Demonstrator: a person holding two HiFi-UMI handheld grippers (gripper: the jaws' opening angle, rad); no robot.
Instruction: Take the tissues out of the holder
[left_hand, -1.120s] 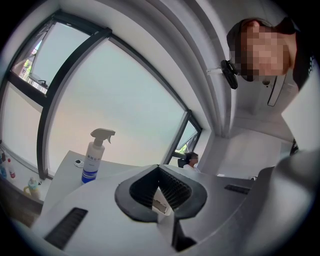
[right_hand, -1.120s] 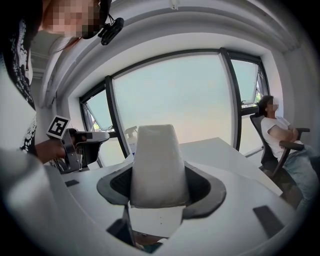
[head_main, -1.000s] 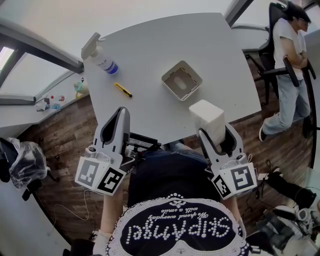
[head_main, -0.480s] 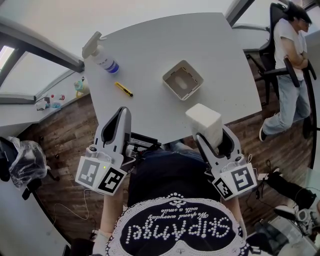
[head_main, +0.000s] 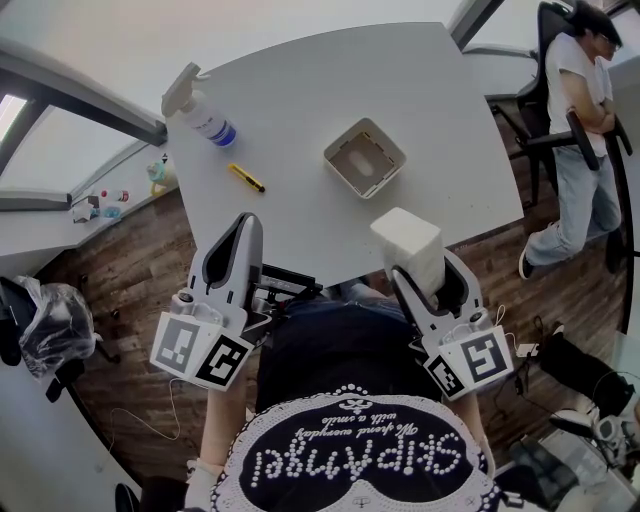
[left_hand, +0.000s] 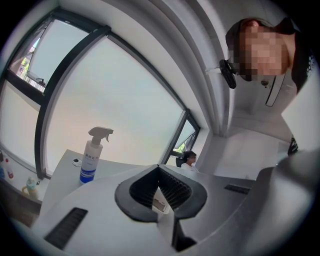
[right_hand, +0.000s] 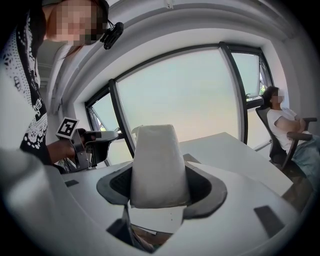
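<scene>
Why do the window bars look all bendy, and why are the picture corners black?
Left gripper view: the wide lens bows the window frame and blackens the corners; the sky is washed out. Right gripper view: same bending, and the tissues look fat near the lens, thin farther off. Head view: the table edge curves too.

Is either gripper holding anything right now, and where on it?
The right gripper clamps the white tissue stack by its two opposite sides, at the end nearer the person. The left gripper holds nothing.
</scene>
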